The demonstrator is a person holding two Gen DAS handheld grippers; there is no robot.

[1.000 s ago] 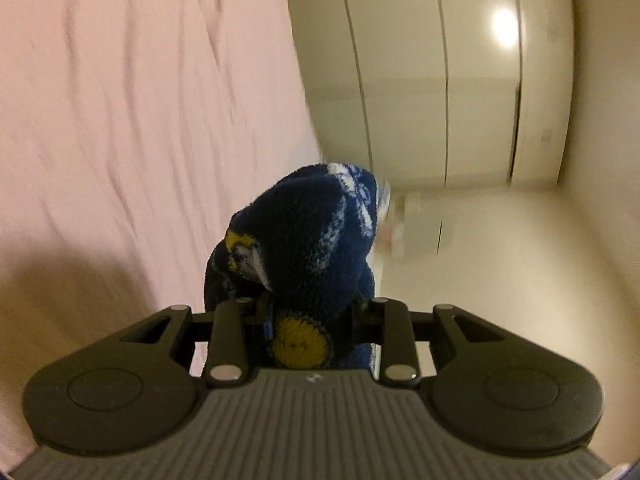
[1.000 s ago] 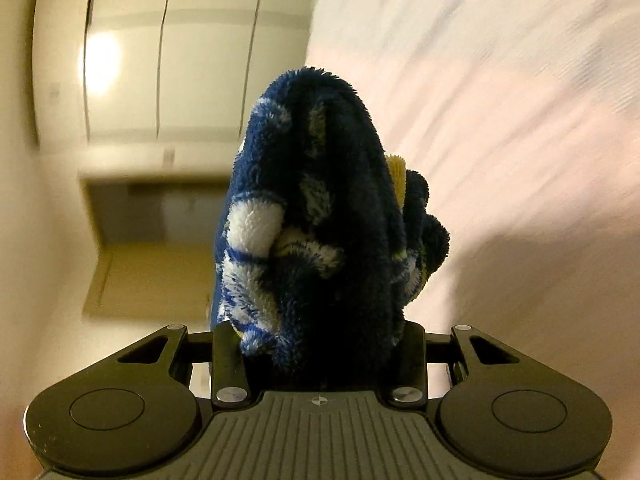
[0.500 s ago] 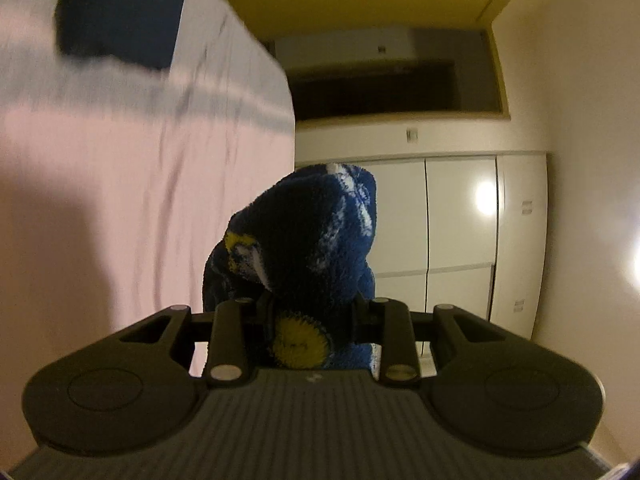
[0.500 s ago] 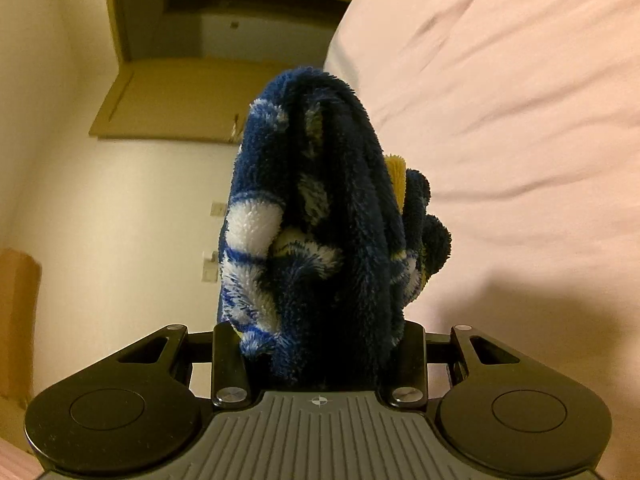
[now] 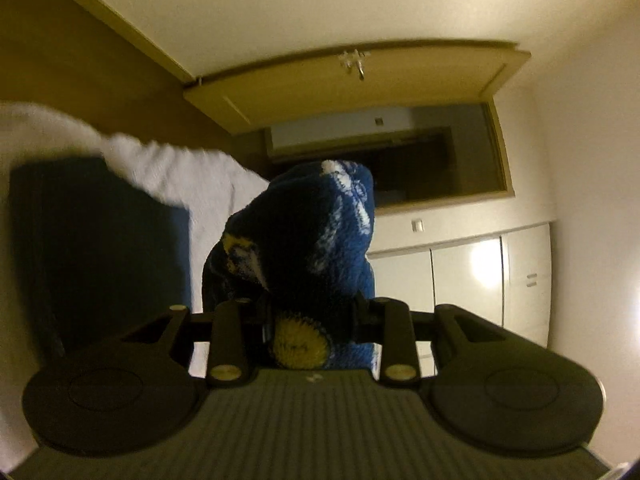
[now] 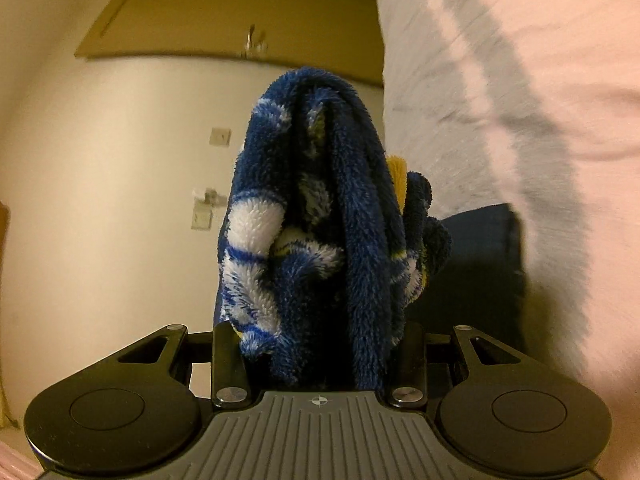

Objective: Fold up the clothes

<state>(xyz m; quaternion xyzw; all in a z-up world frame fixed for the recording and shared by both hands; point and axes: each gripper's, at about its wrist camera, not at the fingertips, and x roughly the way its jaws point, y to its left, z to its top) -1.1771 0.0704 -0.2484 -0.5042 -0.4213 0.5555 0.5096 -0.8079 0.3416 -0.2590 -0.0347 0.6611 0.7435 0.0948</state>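
Observation:
A fluffy blue garment with white and yellow patterning fills the middle of both views. My left gripper is shut on one bunched part of the blue fleece garment. My right gripper is shut on another bunched part of the same garment. Both hold it up in the air, and the fabric hides the fingertips. The rest of the garment is out of view.
A pink bed sheet lies to the right in the right wrist view and shows as white cloth in the left wrist view. A dark blue flat item lies on it. An open wooden door, white cabinets and walls stand behind.
Both grippers have swung upward with the garment, so the views turned from the bed sheet toward the walls, door and cabinets. The dark blue item on the bed came into view. The grips are unchanged.

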